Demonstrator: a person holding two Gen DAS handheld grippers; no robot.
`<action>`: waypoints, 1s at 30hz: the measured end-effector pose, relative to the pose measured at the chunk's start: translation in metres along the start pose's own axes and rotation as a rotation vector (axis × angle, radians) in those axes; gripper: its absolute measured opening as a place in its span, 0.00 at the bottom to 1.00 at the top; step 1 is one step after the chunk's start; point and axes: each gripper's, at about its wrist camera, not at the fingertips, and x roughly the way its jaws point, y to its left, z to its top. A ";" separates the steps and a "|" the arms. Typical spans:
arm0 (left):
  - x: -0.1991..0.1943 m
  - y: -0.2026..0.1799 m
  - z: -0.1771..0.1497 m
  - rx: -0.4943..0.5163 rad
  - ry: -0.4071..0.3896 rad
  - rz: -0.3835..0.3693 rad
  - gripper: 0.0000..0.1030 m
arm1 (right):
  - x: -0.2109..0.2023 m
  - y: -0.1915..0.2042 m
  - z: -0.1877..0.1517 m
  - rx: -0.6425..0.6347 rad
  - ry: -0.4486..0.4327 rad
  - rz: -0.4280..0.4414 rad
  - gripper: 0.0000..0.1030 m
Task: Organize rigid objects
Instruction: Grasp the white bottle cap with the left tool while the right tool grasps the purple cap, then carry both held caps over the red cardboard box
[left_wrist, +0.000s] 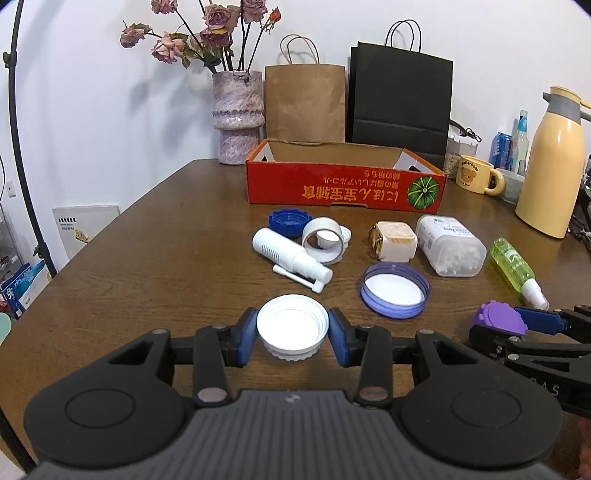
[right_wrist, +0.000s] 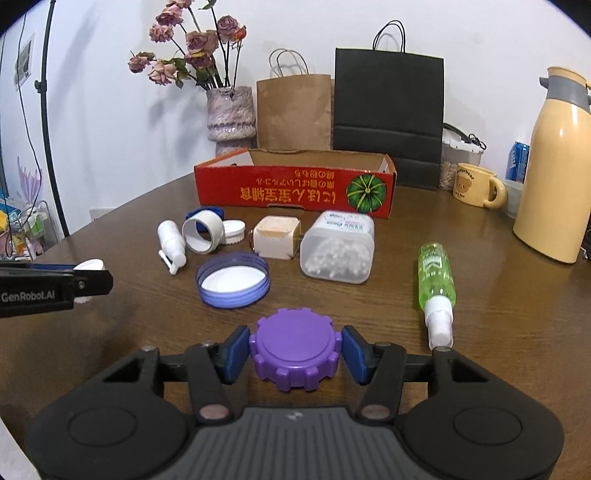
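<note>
A white screw cap (left_wrist: 291, 325) lies open side up on the wooden table, and my left gripper (left_wrist: 291, 334) is shut on it, pads on both sides. My right gripper (right_wrist: 295, 350) is shut on a purple ridged cap (right_wrist: 295, 343) close to the table's near edge. Beyond them lie a lavender lid (left_wrist: 395, 290), a white spray bottle (left_wrist: 288, 254), a white tape ring (left_wrist: 323, 240), a blue cap (left_wrist: 288, 221), a small cream box (left_wrist: 393, 240), a cotton swab tub (left_wrist: 450, 245) and a green spray bottle (left_wrist: 513, 266). An open red carton (left_wrist: 343, 184) stands behind them.
At the back stand a vase of dried roses (left_wrist: 238, 114), a brown paper bag (left_wrist: 304, 103) and a black paper bag (left_wrist: 400, 96). A yellow mug (left_wrist: 474, 173) and a tall yellow flask (left_wrist: 550, 162) occupy the right side. The left part of the table (left_wrist: 147, 240) is bare wood.
</note>
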 end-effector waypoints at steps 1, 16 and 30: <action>0.000 0.000 0.002 0.000 -0.002 0.001 0.40 | 0.000 -0.001 0.002 0.001 -0.005 0.000 0.52; 0.007 -0.001 0.040 0.003 -0.063 -0.014 0.40 | -0.002 -0.001 0.049 -0.010 -0.119 -0.009 0.52; 0.023 -0.008 0.080 0.015 -0.105 -0.019 0.40 | 0.012 -0.002 0.093 -0.018 -0.175 -0.016 0.52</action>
